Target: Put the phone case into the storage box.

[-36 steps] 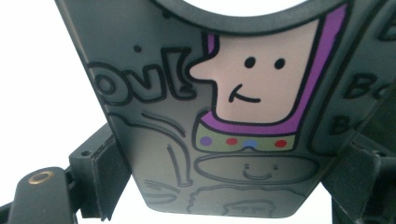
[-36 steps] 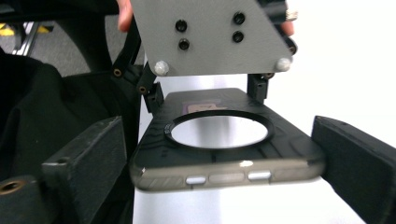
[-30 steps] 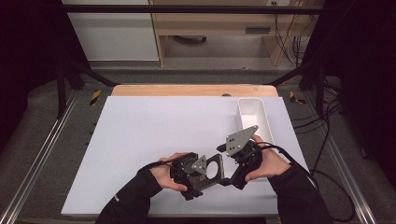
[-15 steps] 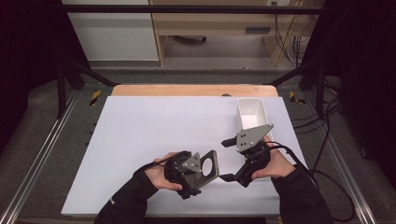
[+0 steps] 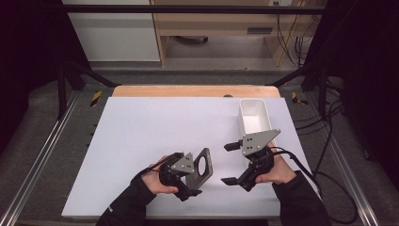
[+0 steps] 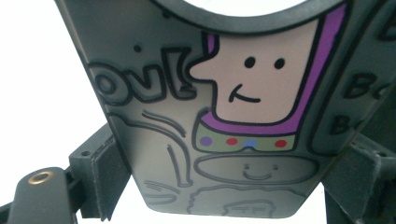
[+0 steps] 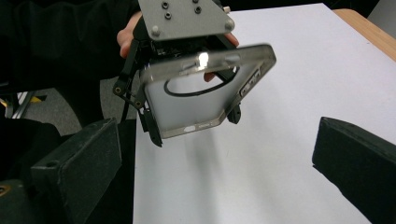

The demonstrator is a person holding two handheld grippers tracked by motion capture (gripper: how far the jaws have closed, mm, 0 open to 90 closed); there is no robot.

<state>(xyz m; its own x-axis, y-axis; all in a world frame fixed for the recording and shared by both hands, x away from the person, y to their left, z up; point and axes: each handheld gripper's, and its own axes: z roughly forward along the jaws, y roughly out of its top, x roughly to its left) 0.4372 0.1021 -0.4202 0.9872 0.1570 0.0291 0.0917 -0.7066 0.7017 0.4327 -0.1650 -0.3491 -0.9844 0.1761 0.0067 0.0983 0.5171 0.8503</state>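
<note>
A dark phone case (image 5: 203, 164) with a round hole stands on edge above the white table near its front, and my left gripper (image 5: 189, 179) is shut on its lower end. In the left gripper view the case (image 6: 224, 140) shows a cartoon print with a face and sits between the two black jaws of that gripper (image 6: 231, 186). My right gripper (image 5: 230, 164) hovers just right of the case, open wide and holding nothing. In the right gripper view the case (image 7: 187, 107) hangs ahead of that gripper (image 7: 215, 168), apart from both jaws.
A white rectangular bin (image 5: 244, 120) stands at the back right of the white table sheet (image 5: 150, 127), just beyond the right gripper. Cables trail off the table's right side. A wooden edge runs along the far side.
My right gripper has drawn back to the right, away from the case, and its jaws stand wider apart. The left gripper kept the case and tilted it more upright.
</note>
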